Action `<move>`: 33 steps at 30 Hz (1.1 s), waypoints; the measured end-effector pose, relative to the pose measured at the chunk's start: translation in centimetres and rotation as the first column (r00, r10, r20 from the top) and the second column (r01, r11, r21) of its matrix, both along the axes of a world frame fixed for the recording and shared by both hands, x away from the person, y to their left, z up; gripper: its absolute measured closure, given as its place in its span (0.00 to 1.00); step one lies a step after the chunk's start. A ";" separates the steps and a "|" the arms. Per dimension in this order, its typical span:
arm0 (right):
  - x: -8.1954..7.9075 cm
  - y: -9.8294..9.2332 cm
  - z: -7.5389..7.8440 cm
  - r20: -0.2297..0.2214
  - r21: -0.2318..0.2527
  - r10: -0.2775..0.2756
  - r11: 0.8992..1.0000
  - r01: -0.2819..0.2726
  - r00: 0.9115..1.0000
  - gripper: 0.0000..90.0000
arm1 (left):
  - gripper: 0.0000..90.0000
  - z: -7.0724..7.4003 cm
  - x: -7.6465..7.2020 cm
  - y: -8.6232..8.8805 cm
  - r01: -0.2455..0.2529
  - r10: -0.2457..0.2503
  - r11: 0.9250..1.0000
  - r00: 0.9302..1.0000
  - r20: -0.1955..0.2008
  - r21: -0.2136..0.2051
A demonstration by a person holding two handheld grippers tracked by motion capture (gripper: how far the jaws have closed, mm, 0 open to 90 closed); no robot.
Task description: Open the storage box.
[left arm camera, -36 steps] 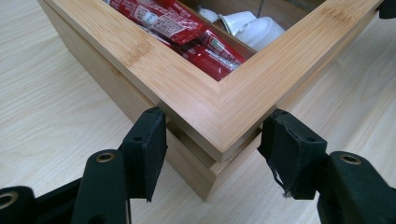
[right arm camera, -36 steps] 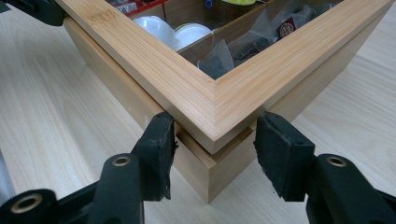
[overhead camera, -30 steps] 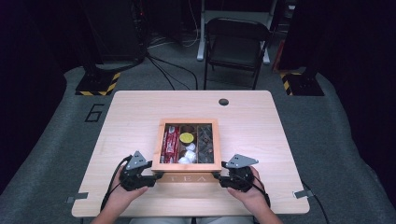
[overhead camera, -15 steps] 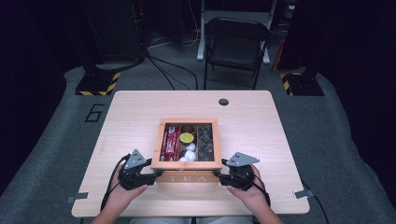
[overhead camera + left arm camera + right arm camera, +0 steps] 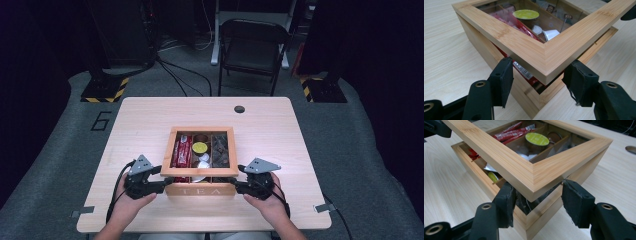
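Wooden table (image 5: 150, 120) bears a tea box (image 5: 202, 189), lid (image 5: 544, 53) glare blurring contents.

Pale bamboo tea box (image 5: 202, 190) holding red sachets (image 5: 182, 152) and a yellow-lidded capsule (image 5: 200, 148); black gripper jaws; light woodgrain table (image 5: 140, 120).

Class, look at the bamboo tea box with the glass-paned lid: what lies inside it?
Inside the bamboo tea box, under its raised glass-paned lid: red sachets, a yellow-green-topped capsule, white capsules and dark packets. The lid's frame covers the compartments' near ends.
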State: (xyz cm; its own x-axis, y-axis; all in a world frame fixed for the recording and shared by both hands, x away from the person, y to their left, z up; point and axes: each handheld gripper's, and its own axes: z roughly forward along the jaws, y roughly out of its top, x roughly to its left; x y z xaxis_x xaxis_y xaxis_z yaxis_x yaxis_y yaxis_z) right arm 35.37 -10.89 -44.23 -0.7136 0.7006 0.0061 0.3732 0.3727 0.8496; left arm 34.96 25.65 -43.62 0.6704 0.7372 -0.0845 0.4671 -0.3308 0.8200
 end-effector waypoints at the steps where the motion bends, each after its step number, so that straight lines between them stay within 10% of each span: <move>1: 0.1 0.0 0.3 0.011 -0.006 0.004 1.000 -0.004 1.000 0.50 | 0.46 0.2 0.0 0.0 -0.003 0.003 1.000 1.000 -0.003 -0.005; 33: 1.5 -0.3 3.6 -0.003 0.042 0.007 0.999 -0.006 1.000 0.48 | 0.45 3.1 1.3 0.2 -0.020 0.021 1.000 0.999 0.030 -0.012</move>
